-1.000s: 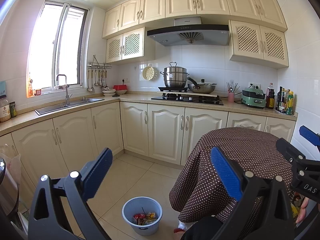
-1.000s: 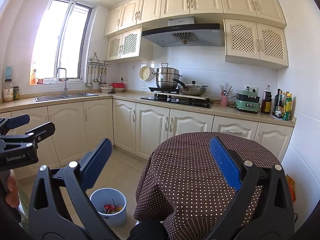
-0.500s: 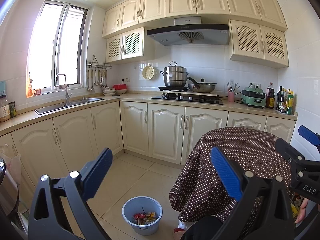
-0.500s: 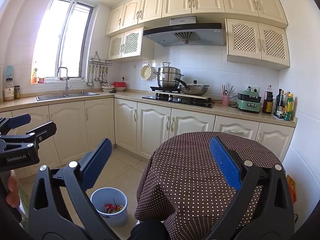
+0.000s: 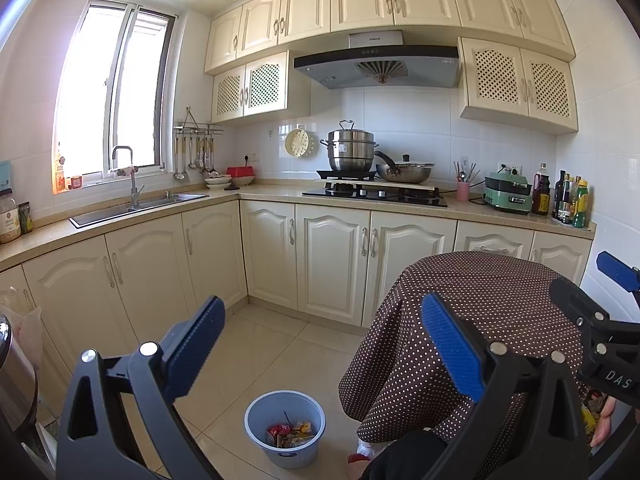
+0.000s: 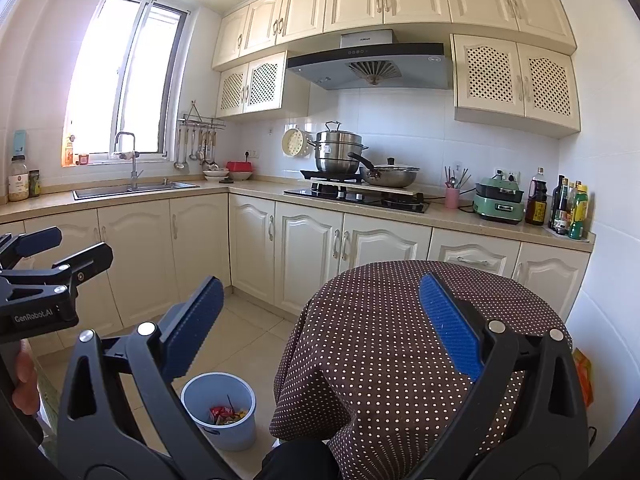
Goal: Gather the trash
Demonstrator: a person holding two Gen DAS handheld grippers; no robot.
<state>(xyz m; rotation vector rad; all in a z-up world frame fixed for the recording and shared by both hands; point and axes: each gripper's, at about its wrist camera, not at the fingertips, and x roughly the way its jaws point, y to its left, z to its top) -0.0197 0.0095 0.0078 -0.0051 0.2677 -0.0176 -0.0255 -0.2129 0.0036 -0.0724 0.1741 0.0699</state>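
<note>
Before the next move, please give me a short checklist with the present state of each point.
1. Left tool open and empty: ok.
2. Right tool open and empty: ok.
3. Blue bin upright on the floor, beside the table: ok.
4. Bin has room above the wrappers: ok.
5. Dotted tablecloth free of trash: ok on the visible top.
6. Trash left on the floor: cannot tell.

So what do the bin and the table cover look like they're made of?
The bin looks like matte pale-blue moulded plastic, smooth and thin-rimmed, wrappers inside. The table cover looks like soft brown polka-dot fabric: it drapes in folds over the edge.
</note>
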